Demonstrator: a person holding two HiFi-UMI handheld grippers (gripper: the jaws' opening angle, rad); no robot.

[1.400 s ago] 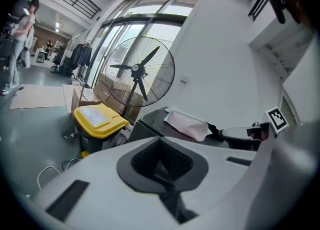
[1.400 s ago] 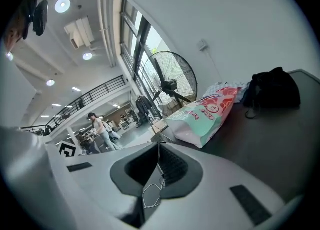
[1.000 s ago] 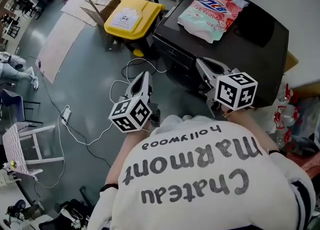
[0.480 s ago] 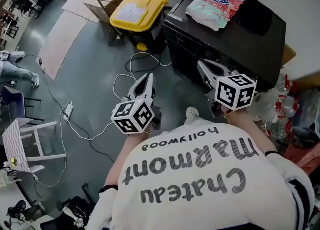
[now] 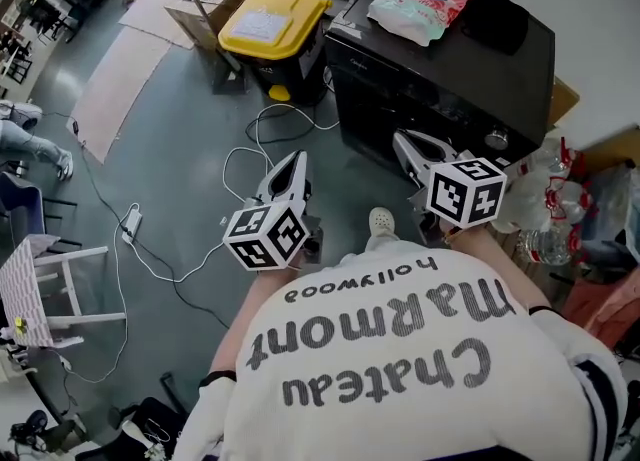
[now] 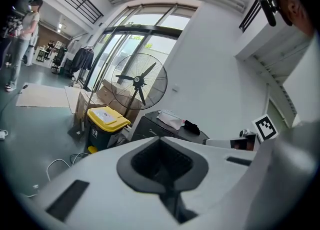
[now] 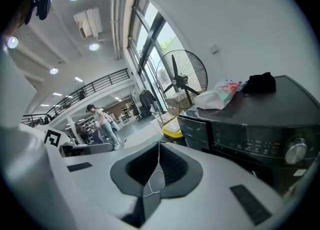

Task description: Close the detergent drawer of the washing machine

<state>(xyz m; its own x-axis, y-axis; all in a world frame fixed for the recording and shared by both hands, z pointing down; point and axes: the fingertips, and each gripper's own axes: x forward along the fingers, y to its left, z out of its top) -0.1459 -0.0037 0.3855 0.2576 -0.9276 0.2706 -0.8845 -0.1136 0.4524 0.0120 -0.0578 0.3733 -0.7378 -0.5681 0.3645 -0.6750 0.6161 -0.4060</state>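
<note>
Both hand-held grippers are closed. The right hand-held gripper [image 5: 402,139] has its jaws pressed together with only a thin pale thread [image 7: 152,186] at the seam, and the left hand-held gripper [image 5: 295,157] holds nothing. The right one is the nearer. The washing machine [image 5: 450,59] stands just ahead of its tips. The detergent drawer [image 7: 196,128] lies ahead and a little to its right, at the panel end away from the knob [image 7: 296,150]. I cannot tell how far the drawer stands out. It likely needs a push straight into the front face.
</note>
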